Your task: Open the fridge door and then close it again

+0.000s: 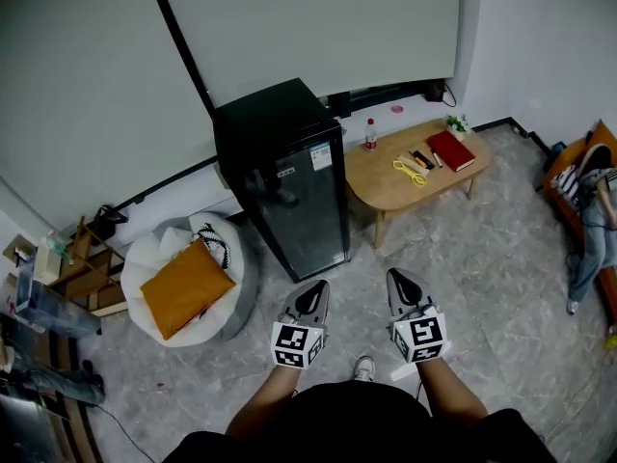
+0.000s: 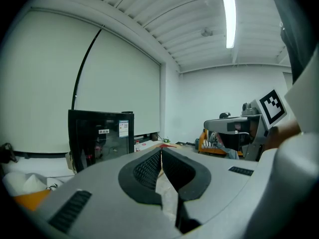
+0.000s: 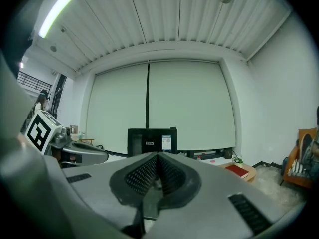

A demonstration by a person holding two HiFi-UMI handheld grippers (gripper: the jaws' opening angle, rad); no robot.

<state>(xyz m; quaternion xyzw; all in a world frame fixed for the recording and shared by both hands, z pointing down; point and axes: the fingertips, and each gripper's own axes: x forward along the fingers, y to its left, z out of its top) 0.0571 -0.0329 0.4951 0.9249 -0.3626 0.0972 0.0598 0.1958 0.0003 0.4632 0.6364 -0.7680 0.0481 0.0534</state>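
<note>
Fridge (image 1: pixel 289 177) at eleven o'clock, door closed; left gripper (image 1: pixel 313 293) and right gripper (image 1: pixel 401 282) clenched, empty; closed jaws might slip off the door.

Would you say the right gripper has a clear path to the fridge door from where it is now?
Probably yes: only bare floor lies between the right gripper and the closed fridge door, though it is not there yet.

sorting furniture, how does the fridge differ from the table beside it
The fridge is black, the table light wood. The fridge is tall and boxy, the table low and flat. Both stand side by side on the floor.
</note>
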